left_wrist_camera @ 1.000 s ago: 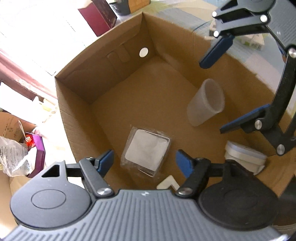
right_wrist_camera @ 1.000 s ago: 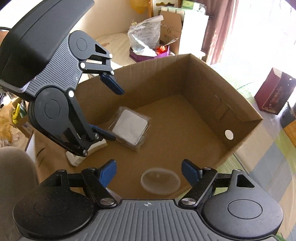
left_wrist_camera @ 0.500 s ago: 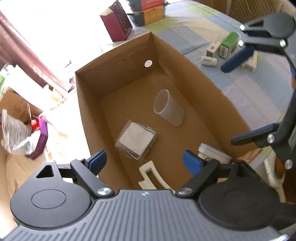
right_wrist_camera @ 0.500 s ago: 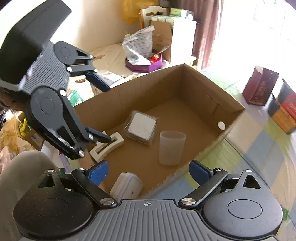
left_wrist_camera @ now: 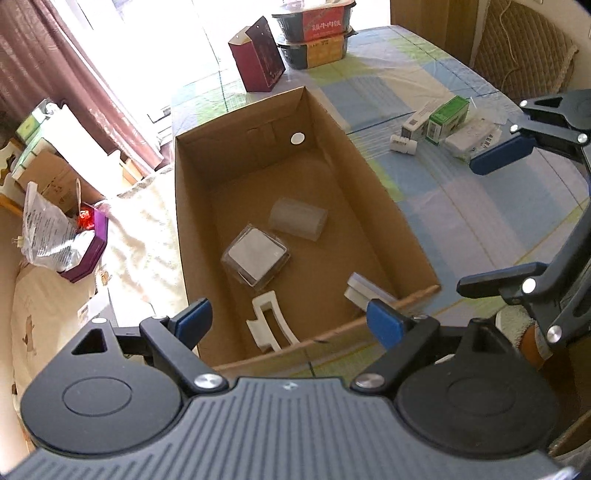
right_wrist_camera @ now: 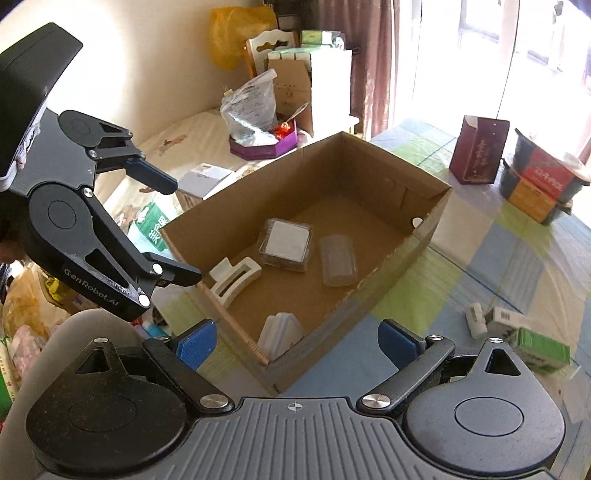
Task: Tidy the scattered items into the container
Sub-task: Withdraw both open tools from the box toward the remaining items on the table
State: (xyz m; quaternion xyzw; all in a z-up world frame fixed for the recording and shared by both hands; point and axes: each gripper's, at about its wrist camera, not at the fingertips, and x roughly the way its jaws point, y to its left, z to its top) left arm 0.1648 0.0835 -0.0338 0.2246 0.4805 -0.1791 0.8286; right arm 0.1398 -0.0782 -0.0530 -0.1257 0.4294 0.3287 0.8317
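An open cardboard box [left_wrist_camera: 199, 221] [right_wrist_camera: 369, 306] stands on the checked tablecloth. Inside lie a translucent cup [left_wrist_camera: 297, 223] [right_wrist_camera: 338, 260] on its side, a clear packet with a white square [left_wrist_camera: 255, 256] [right_wrist_camera: 286, 243], a white hair claw clip [left_wrist_camera: 267, 325] [right_wrist_camera: 234, 277] and a white case [left_wrist_camera: 365, 291] [right_wrist_camera: 282, 332]. My left gripper [left_wrist_camera: 288, 325] [right_wrist_camera: 166, 225] hovers open above the box's near end, holding nothing. My right gripper [right_wrist_camera: 295, 341] [left_wrist_camera: 498, 218] is open and empty beside the box. A white bottle [left_wrist_camera: 404, 142] [right_wrist_camera: 474, 319], a green box [left_wrist_camera: 448, 118] [right_wrist_camera: 541, 349] and a white box [left_wrist_camera: 415, 122] [right_wrist_camera: 504, 317] lie on the table.
A maroon carton [left_wrist_camera: 260, 59] [right_wrist_camera: 478, 151] and stacked food containers [left_wrist_camera: 314, 33] [right_wrist_camera: 539, 184] stand beyond the box. A purple box with a plastic bag [left_wrist_camera: 85, 251] [right_wrist_camera: 262, 144] rests on the bed alongside. A wicker chair [left_wrist_camera: 524, 44] is at the table's far side.
Both grippers have lifted and drawn back from inside the box, so more table shows. The cup, upright half a second ago, now lies on its side.
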